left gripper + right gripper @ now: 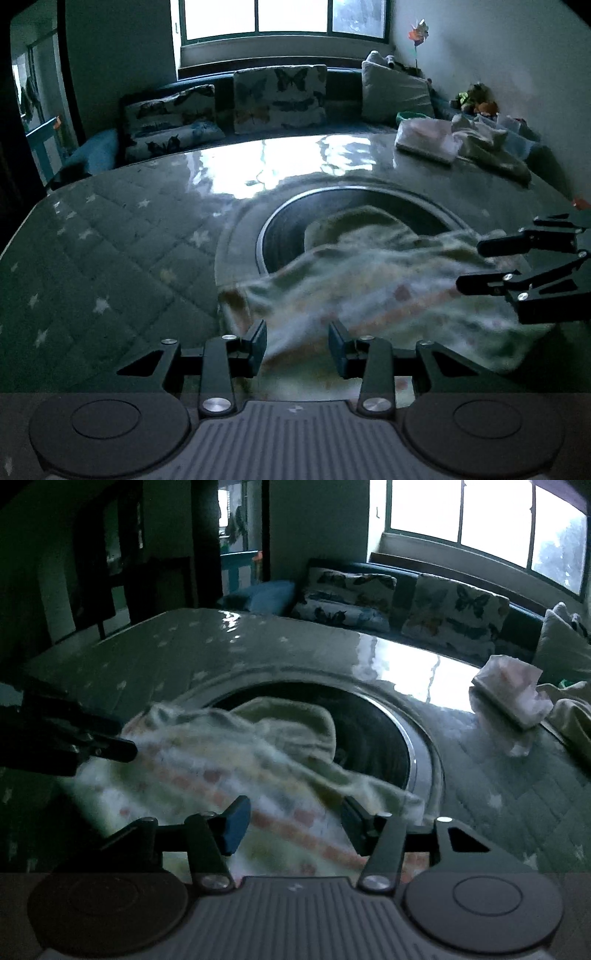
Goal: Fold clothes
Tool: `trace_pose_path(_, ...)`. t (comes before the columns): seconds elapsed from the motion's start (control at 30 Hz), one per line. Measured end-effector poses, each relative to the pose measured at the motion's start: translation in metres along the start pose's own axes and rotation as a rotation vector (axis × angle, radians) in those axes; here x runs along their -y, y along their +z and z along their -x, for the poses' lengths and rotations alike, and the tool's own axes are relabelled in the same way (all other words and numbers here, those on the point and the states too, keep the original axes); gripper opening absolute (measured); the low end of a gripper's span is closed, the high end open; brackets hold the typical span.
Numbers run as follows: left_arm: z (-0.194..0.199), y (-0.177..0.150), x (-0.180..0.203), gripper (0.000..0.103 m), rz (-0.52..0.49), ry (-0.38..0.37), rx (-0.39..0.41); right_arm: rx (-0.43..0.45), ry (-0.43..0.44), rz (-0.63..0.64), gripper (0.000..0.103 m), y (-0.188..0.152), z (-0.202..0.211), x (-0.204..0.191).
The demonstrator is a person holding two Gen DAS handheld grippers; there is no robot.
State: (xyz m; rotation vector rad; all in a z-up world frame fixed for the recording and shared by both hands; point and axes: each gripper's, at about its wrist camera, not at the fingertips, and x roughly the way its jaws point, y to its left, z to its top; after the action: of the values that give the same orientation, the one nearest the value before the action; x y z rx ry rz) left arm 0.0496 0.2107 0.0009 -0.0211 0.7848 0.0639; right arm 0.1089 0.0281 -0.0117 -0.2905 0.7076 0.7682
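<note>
A pale patterned cloth (pixel 388 288) lies crumpled on the table, partly over a dark round inset (pixel 291 229). My left gripper (pixel 297 343) is open, its fingers standing over the cloth's near left edge. My right gripper (pixel 295 819) is open over the cloth (pixel 207 768) from the other side; it also shows in the left wrist view (pixel 469 266) at the cloth's right end. In the right wrist view the left gripper (pixel 125 738) sits at the cloth's left end. The cloth is blurred.
The table (pixel 110 258) has a quilted star-pattern cover under glossy plastic. A folded pale item (pixel 424 142) and other crumpled clothes (pixel 487 147) lie at its far right. A sofa with butterfly cushions (pixel 279 98) stands behind, under a window.
</note>
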Motion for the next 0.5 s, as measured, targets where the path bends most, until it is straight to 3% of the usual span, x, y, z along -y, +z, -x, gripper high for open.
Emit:
trace_pose_path(0.3, -0.045, 0.016, -0.004, 0.037, 0.002, 0.030, -0.050, -0.038, -0.008, -0.051, 0.053, 0.003, -0.035, 0.017)
trace_pose_path(0.5, -0.044, 0.024, 0.002, 0.037, -0.013, 0.026, -0.030, -0.018, -0.004, -0.044, 0.053, 0.008, -0.032, 0.016)
